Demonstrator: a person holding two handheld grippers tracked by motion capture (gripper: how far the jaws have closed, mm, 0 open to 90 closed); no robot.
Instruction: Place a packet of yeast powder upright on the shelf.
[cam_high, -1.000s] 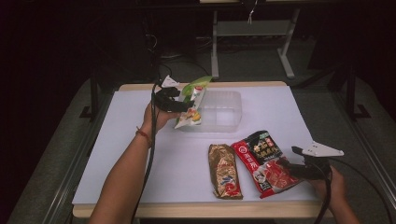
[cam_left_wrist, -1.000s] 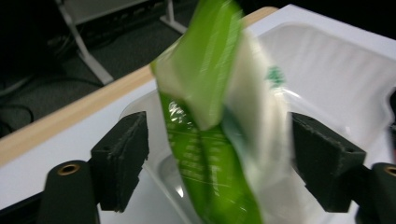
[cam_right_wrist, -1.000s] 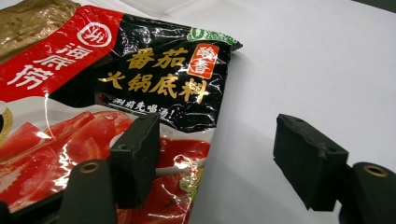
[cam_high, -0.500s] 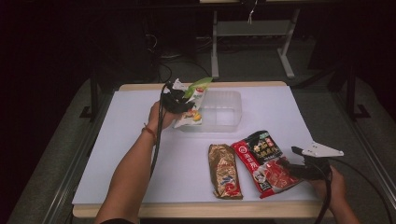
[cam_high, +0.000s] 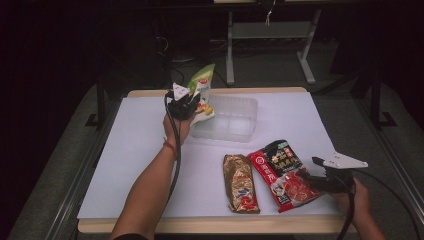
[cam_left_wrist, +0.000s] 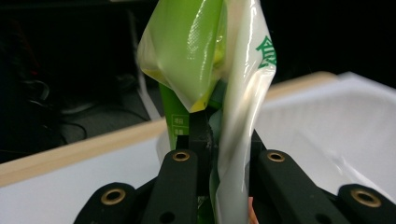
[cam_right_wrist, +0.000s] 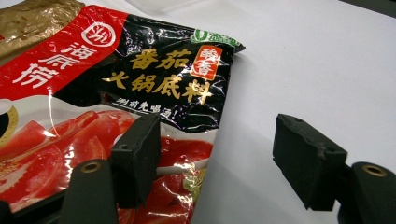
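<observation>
At the near right edge of the desk (cam_high: 125, 165), the right gripper (cam_high: 316, 176) lies low in the person's hand, its jaws standing wide apart with nothing between them. In the right gripper view one jaw rests over the corner of the red pouch (cam_right_wrist: 93, 102) while the other stands over bare desk beside it; whether the first touches the pouch cannot be told. The red pouch (cam_high: 282, 172) lies flat on the desk, and just to its left lies a gold pouch (cam_high: 241, 182), close alongside it.

Farther back, in the middle of the desk, stands a clear tray (cam_high: 235, 117), nothing visible in it.

At the tray's left end, the left gripper (cam_high: 192, 102) is raised above the desk in the person's left hand. Its jaws have just been closing and now clamp narrowly on the lower part of a green bag (cam_high: 202, 90). The bag stands upright in the grip, its top rising above the gripper, over the tray's left edge. In the left gripper view the green bag (cam_left_wrist: 210, 56) is pinched and creased between the two black jaws.
</observation>
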